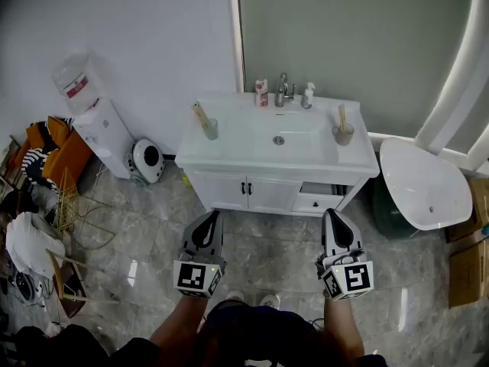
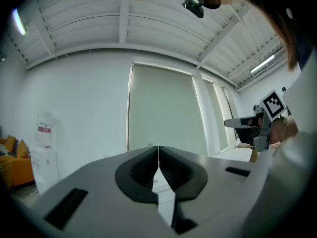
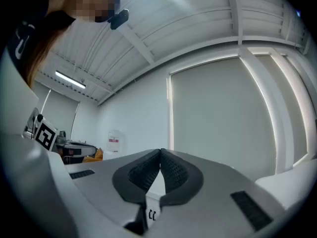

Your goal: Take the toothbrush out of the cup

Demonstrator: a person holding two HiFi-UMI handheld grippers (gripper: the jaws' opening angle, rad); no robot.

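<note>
On the white vanity top (image 1: 229,153) stand two cups, each with a toothbrush in it. A pale blue cup (image 1: 211,130) with a tan-handled toothbrush (image 1: 200,115) is at the left; a brownish cup (image 1: 343,135) with its toothbrush (image 1: 341,116) is at the right. My left gripper (image 1: 211,215) and right gripper (image 1: 333,214) hover side by side over the floor, well short of the cabinet front. Both are shut with nothing between the jaws, as the left gripper (image 2: 158,148) and right gripper (image 3: 161,151) show in their own views.
A faucet (image 1: 283,90) and two small bottles (image 1: 261,92) (image 1: 308,95) stand behind the basin. A water dispenser (image 1: 93,115) and a round appliance (image 1: 145,160) are at the left, clutter and chairs (image 1: 46,205) beyond. A white oval fixture (image 1: 425,182) is at the right.
</note>
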